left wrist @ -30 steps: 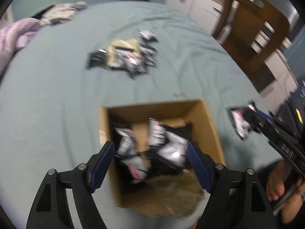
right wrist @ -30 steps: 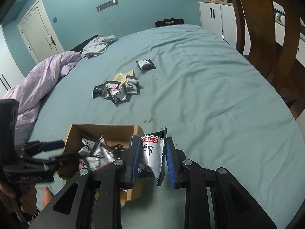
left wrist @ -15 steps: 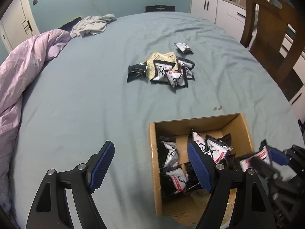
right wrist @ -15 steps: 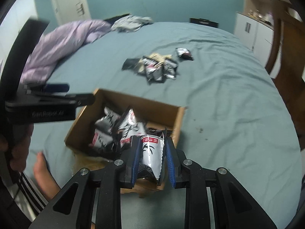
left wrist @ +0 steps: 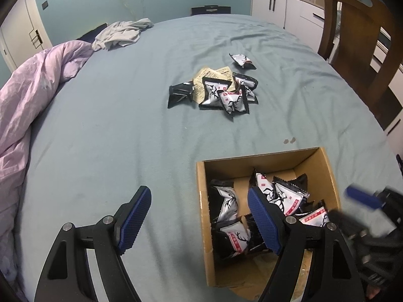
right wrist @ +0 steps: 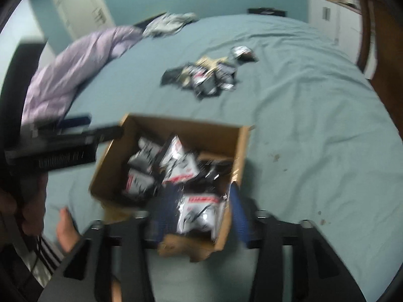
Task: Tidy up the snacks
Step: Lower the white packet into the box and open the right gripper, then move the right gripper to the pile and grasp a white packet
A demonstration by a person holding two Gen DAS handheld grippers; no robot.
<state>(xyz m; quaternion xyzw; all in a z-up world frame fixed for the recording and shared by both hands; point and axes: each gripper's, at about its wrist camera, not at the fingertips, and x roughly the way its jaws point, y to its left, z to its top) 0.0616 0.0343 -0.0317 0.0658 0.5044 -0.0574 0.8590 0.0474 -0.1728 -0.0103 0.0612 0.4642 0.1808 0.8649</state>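
An open cardboard box [left wrist: 325, 162] sits at the near edge of the bed and holds several black-and-silver snack packets [left wrist: 289, 195]. It also shows in the right wrist view [right wrist: 241, 151]. A pile of similar packets [left wrist: 221, 93] lies farther up the bed, with one stray packet [left wrist: 241, 60] behind it. My left gripper [left wrist: 199, 216] is open and empty, low over the sheet at the box's left wall. My right gripper [right wrist: 201, 214] is over the box's near corner with its jaws spread apart; a silver packet [right wrist: 199, 214] sits between them, the view blurred.
The bed has a blue-grey sheet [left wrist: 113, 125]. A purple duvet [left wrist: 27, 95] is bunched at the left and grey clothes [left wrist: 121, 34] lie at the far end. A wooden chair [left wrist: 352, 37] and white cabinets [left wrist: 284, 7] stand at the right.
My right gripper moved over the box and its jaws opened from the silver packet. My left gripper swung left off the box and levelled out.
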